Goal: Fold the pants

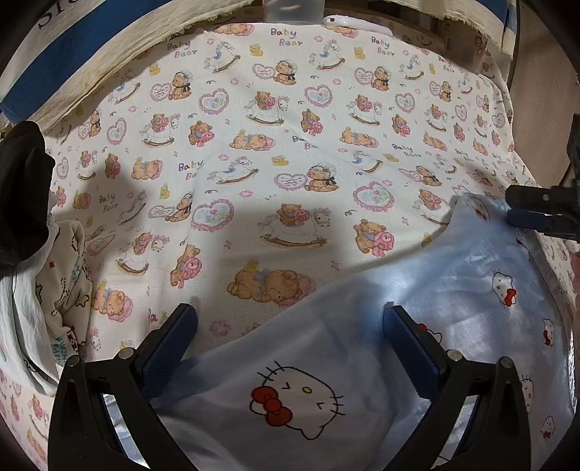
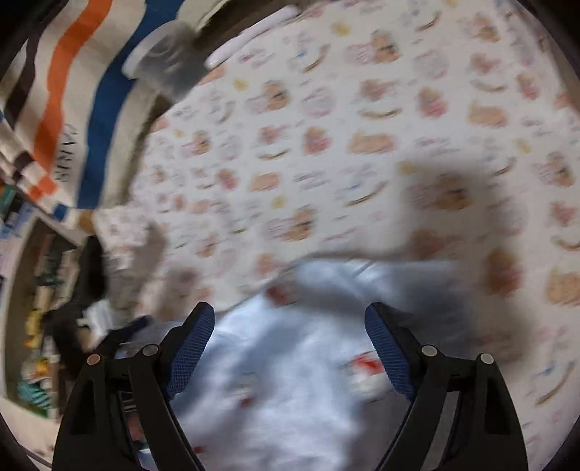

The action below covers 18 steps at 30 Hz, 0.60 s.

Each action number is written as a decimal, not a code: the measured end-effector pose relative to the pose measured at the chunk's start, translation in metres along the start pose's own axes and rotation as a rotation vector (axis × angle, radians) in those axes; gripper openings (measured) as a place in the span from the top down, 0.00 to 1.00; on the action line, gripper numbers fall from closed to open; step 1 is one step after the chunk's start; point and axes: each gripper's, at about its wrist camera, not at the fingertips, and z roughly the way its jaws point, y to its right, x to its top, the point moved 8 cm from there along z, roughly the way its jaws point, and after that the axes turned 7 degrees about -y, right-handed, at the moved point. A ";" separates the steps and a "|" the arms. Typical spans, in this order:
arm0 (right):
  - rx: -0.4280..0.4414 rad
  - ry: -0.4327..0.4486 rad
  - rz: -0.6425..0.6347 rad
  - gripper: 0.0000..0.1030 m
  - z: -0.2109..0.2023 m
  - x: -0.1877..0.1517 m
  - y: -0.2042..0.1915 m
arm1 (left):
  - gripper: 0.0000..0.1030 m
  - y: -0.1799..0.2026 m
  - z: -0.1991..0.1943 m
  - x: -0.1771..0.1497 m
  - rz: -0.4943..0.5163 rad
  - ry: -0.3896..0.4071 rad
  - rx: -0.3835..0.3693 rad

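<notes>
Light blue pants (image 1: 453, 290) printed with white cats wearing red bows lie on a bear-print sheet (image 1: 253, 145), at the lower right of the left wrist view. My left gripper (image 1: 291, 319) hovers over their near edge, open, its fingers wide apart with the cloth lying beneath them. At the right edge of that view, my right gripper (image 1: 533, 213) is at the pants' far corner. The right wrist view is blurred by motion. It shows the right gripper (image 2: 290, 315) open just above the blue pants (image 2: 290, 380), nothing pinched between its pads.
A heap of other clothes (image 1: 65, 290) and a black garment (image 1: 21, 188) lie at the sheet's left edge. A striped cloth (image 1: 72, 54) hangs behind the sheet, and a white object (image 1: 348, 21) lies at the far edge. Cluttered shelves (image 2: 36, 308) stand to the left.
</notes>
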 end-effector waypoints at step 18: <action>-0.146 0.287 -0.083 0.16 -0.120 -0.087 -0.050 | 0.01 0.020 -0.105 0.009 0.067 0.262 -0.083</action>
